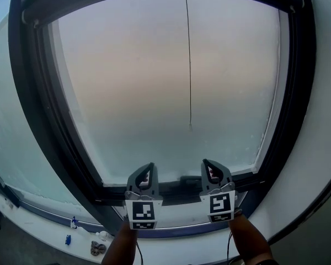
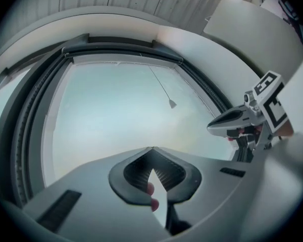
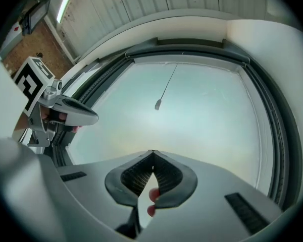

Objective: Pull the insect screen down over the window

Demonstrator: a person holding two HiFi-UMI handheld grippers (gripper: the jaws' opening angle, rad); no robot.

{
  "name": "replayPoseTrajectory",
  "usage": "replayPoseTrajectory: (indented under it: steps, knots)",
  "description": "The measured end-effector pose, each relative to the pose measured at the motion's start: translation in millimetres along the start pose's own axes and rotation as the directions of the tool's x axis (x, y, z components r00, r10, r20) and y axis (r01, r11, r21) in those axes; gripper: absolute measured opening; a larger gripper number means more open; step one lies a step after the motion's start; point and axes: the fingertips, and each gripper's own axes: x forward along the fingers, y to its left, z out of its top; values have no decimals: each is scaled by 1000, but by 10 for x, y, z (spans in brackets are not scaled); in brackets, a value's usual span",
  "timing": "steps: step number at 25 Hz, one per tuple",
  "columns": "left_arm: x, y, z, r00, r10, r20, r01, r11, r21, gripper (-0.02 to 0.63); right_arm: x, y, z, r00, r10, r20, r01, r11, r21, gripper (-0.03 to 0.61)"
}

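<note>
Left gripper [image 1: 149,170]: pressed together, nothing pinched, before the window's [image 1: 38,109] bottom rail, left of middle.
Right gripper [image 1: 207,167]: likewise pressed together and empty, before the same rail, right of middle, level with the left.
Pane [image 1: 127,81]: frosted and bare, filling the window; no mesh over it.
Cord [image 1: 189,54]: thin and dark, hanging from the window's top, right of middle, ending about halfway down in a small weight [image 1: 190,127].
Screen: not drawn; probably rolled inside the dark box [image 1: 154,1] along the window's top.
Step in hand: likely reaching up for the cord, well above both grippers.
Doing it well: spread one gripper before arrival, pinch just above the weight, pull straight down parallel to the pane, slow and even, so the mesh runs true in the window's side tracks.
</note>
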Motion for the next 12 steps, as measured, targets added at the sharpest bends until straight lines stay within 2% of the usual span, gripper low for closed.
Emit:
replayPoseTrajectory:
  steps: [4, 6, 9, 12]
  knots:
    - [176, 204, 344, 998, 42, 50, -46, 996, 82, 3, 165, -264, 471, 997, -10, 71, 17, 995, -94, 3]
    - [254, 376, 573, 994, 67, 90, -78, 990, 120, 3, 287, -382, 662, 994, 1, 109, 22, 979, -204, 3]
    - [310, 545, 939, 981, 59, 183, -94, 978, 189, 3, 413, -554, 953, 989, -4, 145, 59, 924, -378, 3]
    - [463, 707, 1198, 983, 88, 161, -130, 952, 276, 3, 526, -719, 1203, 990, -23, 141, 90, 868, -488, 3]
